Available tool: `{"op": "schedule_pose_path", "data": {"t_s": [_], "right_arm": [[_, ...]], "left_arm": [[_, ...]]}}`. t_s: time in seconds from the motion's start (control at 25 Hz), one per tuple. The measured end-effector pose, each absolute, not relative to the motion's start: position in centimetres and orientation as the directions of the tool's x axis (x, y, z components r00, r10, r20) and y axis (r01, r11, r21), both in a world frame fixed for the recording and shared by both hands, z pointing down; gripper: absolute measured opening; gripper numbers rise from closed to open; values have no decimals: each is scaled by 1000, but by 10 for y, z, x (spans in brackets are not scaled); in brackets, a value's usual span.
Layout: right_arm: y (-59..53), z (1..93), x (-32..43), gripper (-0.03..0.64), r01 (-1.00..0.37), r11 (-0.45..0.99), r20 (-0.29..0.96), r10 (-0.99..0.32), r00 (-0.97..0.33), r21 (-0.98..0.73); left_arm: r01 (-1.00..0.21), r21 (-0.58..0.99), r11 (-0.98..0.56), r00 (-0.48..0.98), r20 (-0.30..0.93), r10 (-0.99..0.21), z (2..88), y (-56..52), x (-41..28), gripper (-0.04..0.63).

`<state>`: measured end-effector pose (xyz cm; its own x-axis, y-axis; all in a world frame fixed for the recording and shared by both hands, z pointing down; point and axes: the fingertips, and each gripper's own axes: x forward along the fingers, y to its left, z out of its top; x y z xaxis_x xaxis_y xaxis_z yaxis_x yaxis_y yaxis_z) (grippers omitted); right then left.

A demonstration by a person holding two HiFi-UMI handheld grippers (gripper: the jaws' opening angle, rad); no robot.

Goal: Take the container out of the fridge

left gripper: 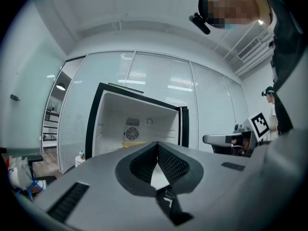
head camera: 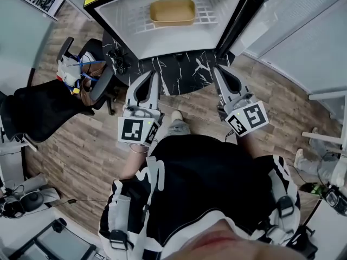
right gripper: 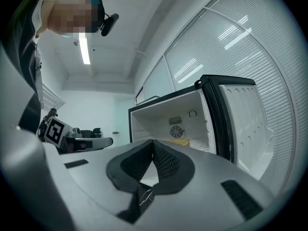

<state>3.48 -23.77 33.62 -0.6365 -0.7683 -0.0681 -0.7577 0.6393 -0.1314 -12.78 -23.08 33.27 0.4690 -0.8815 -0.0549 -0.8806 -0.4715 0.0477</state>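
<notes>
The left gripper [head camera: 154, 76] and the right gripper [head camera: 218, 70] are hovering side by side, jaws fully closed on nothing. The yellow container [head camera: 172, 12] is sitting inside the open fridge [head camera: 116, 16], ahead of both grippers and well apart.

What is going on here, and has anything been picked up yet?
A person stands facing an open fridge, holding a claw in each hand. The left claw and the right claw are both shut and empty, held short of the fridge. The tan container sits on the wire shelf inside, not yet touched.
</notes>
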Motion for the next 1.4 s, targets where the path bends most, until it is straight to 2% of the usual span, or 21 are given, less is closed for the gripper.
{"op": "schedule_pose_path", "data": {"t_s": [0.16,0.4,0.84,1.4], "right_arm": [[-258,335,26,11,-753,633,-75,-772,-631,-178],[-283,338,13,11,-780,612,-51,-790,-611,-134],[-324,338,1,11,-806,572,-46,-819,-573,-153],[-334,336,1,11,-765,632,-30,-773,-634,-125]], "left_arm": [[-870,46,-490,489,-41,-871,335,-251,-135,9],[-853,42,-519,519,-30,-854,337,-281,-142,9],[-817,28,-576,575,-18,-818,336,-321,-145,9],[-836,68,-545,545,-19,-838,348,-337,-134,9]]}}
